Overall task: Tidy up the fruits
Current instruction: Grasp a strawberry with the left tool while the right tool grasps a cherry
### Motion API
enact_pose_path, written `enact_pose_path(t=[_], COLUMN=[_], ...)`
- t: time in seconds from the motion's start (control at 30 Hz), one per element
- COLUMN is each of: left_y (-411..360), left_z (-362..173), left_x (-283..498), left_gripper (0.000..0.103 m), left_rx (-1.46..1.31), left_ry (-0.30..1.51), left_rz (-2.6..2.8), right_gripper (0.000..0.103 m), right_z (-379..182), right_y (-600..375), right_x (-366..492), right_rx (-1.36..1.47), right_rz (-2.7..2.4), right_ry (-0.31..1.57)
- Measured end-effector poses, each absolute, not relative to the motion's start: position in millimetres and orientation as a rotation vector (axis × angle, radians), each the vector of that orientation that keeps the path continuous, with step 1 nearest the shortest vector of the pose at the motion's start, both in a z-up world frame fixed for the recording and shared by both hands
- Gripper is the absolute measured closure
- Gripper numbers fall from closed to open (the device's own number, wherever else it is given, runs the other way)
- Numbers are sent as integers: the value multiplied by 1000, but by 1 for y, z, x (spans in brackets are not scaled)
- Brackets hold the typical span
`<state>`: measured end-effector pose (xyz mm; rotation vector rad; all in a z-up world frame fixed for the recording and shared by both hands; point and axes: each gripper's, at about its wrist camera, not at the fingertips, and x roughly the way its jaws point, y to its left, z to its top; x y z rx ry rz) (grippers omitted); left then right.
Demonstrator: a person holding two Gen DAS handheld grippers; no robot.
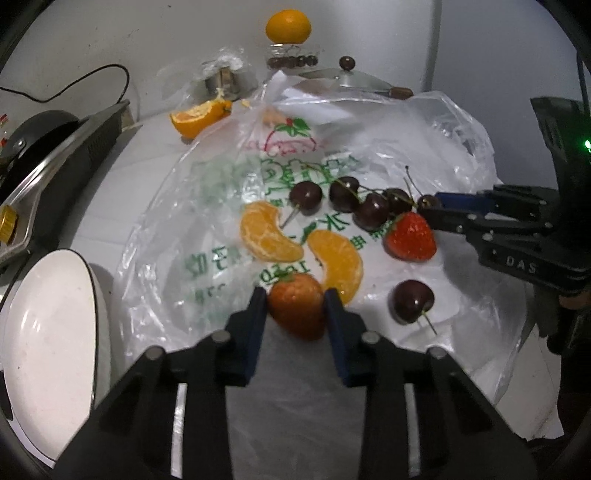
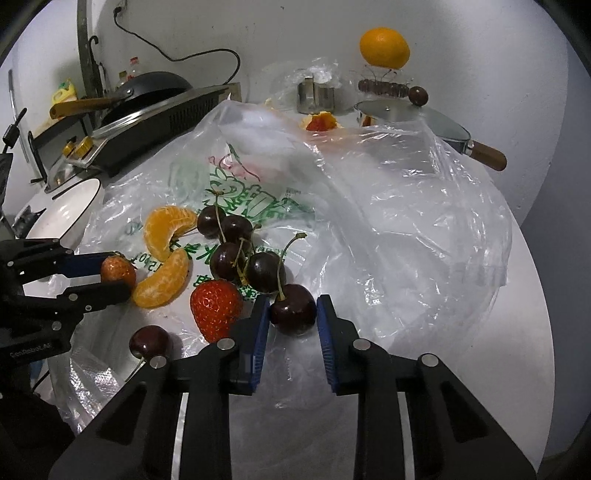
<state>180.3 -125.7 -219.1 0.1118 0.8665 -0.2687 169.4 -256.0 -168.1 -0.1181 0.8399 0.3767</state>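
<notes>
A clear plastic bag (image 1: 229, 192) printed with green characters lies spread over a pale, round-edged tabletop (image 2: 517, 295), and all the loose fruit sits on it. The left gripper (image 1: 295, 299) is clamped on a pale, orange-tinged strawberry (image 1: 296, 310) at the bag's near edge, both blue pads (image 1: 258, 314) pressing its sides. The right gripper (image 2: 291, 310) is closed on a dark cherry (image 2: 293, 314) (stem pointing up), its pads against the skin on either side.

On the bag just beyond the held strawberry lie two peeled orange segments (image 1: 269, 232), almost touching end to end. Toward the bag's middle a cluster of dark cherries (image 1: 354, 201) rests with stems tangled, and a ripe red strawberry (image 1: 409, 237) lies just beside that cluster. One lone cherry (image 1: 413, 301) sits apart, near the bag's edge.

Left of the bag, touching its edge, stands a white bowl (image 1: 55, 350); beyond the bowl is a dark cooktop (image 2: 155, 125) with a black pan (image 2: 151, 86) on it and a cable trailing up the white wall (image 2: 295, 29). Past the bag's far edge are a cut orange wedge (image 1: 201, 117), a small metal cup (image 2: 316, 96) under crumpled film, a lidded steel pot with a wooden handle (image 2: 484, 155), and a whole orange (image 1: 288, 26) perched on a glass stand.
</notes>
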Motion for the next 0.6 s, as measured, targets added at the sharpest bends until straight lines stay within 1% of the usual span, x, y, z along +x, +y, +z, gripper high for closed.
enact_pose_path(t=[0.27, 0.6], left_y=[-122, -108], left_z=[-201, -172], left_x=[167, 150], left_gripper=[71, 71], left_rx=[92, 61], left_ry=[799, 698], left_rz=[-316, -346], right_gripper=[77, 77], right_z=[-151, -112], right_y=[-255, -246], right_x=[160, 141], right_rx=[-117, -128], right_rz=[355, 345], right_ry=[801, 717])
